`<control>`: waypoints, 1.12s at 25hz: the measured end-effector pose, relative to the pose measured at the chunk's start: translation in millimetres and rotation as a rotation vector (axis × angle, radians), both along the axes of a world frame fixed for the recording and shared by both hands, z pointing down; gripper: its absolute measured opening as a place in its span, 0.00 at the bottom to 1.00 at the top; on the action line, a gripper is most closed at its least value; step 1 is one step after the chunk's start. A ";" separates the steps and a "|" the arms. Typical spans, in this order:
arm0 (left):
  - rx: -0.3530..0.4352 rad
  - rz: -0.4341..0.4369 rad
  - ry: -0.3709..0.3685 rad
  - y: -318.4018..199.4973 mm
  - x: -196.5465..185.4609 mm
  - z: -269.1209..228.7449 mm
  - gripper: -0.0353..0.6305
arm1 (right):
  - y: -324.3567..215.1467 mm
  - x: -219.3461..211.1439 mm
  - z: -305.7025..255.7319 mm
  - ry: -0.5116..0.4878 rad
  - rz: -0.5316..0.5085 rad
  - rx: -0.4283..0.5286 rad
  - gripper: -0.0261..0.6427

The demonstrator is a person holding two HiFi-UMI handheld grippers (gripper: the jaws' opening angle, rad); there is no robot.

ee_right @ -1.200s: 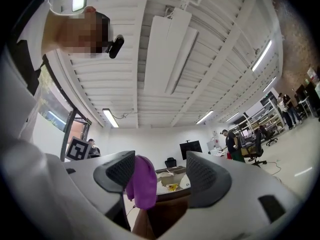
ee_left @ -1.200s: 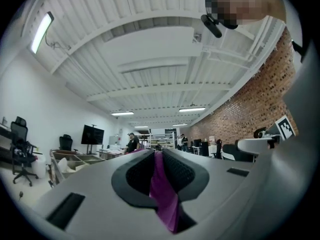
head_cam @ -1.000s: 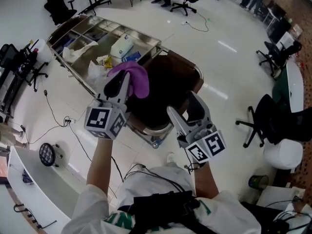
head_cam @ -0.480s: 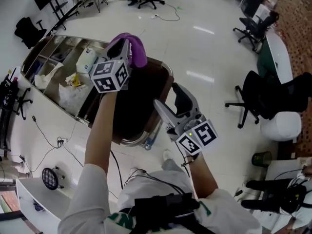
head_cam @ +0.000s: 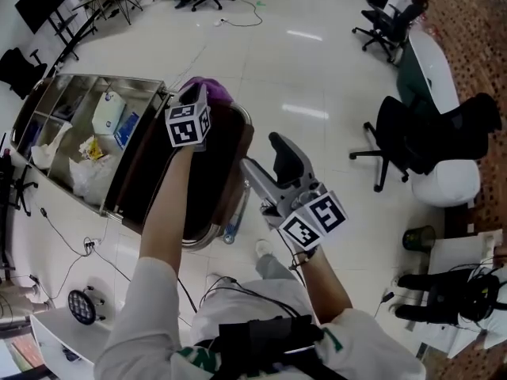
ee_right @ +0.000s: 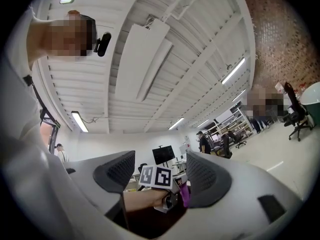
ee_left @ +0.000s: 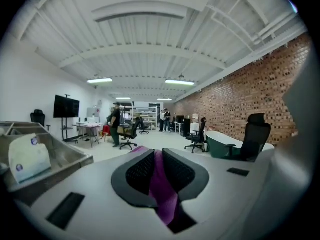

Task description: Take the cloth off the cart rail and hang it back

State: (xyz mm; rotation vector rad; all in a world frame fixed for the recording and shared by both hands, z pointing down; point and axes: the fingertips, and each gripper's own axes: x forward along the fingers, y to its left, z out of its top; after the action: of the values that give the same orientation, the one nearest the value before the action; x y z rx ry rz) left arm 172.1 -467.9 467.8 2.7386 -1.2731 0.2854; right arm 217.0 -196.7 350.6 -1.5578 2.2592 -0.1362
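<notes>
Left gripper (head_cam: 195, 95), head view: jaws are pinching shut on the purple cloth (head_cam: 212, 90), which is bunching just beyond the tips and sitting over the far edge of the dark bin (head_cam: 202, 180) at the near end of the cart (head_cam: 59, 101). The cart's curved rail (head_cam: 240, 182) is running just to this gripper's right and below it. Right gripper (head_cam: 269, 161) is hovering well apart, nearer the person, with its jaws standing wide and nothing between them. Left gripper view: left gripper (ee_left: 155, 156) is showing both pads pressing together on the cloth (ee_left: 166, 204), a purple strip that is running back between them and hanging out at the rear. The cart's steel tray (ee_left: 60, 156) is lying to this gripper's left, with a white container (ee_left: 27, 156) in it. Right gripper view: right gripper (ee_right: 160, 174) is gaping open and gripping nothing; through the gap the left gripper's marker cube (ee_right: 156, 176) and a bit of cloth (ee_right: 185, 194) are showing farther off.
</notes>
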 end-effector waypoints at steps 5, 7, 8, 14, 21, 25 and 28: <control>-0.064 -0.023 -0.014 18.4 -8.7 45.9 0.13 | 2.6 -3.2 5.8 -0.010 -0.014 -0.017 0.56; -0.071 -0.023 -0.022 23.0 -11.3 53.4 0.14 | 3.8 -7.0 6.3 -0.011 -0.024 -0.021 0.56; -0.073 -0.010 -0.027 25.6 -11.9 55.2 0.16 | 4.1 -9.5 6.5 -0.010 -0.030 -0.022 0.56; -0.096 0.079 -0.029 44.3 -20.5 44.0 0.44 | 6.9 -20.5 3.1 -0.011 -0.047 -0.018 0.56; 0.045 0.089 0.094 92.1 -67.3 -40.2 0.45 | 10.5 -39.4 -10.6 -0.010 -0.075 0.021 0.56; 0.139 0.081 0.140 141.7 -108.5 -75.1 0.45 | 8.4 -58.1 -12.6 0.011 -0.101 0.033 0.56; 0.170 0.053 0.163 178.4 -143.4 -83.8 0.45 | 8.0 -75.0 -12.1 0.035 -0.125 0.035 0.56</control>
State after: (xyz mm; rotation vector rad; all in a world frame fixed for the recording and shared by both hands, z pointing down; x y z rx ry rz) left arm 28.7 -289.5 384.1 2.8687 -1.2357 -0.0434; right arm 142.1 -188.7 338.4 -1.4123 2.3727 -0.1039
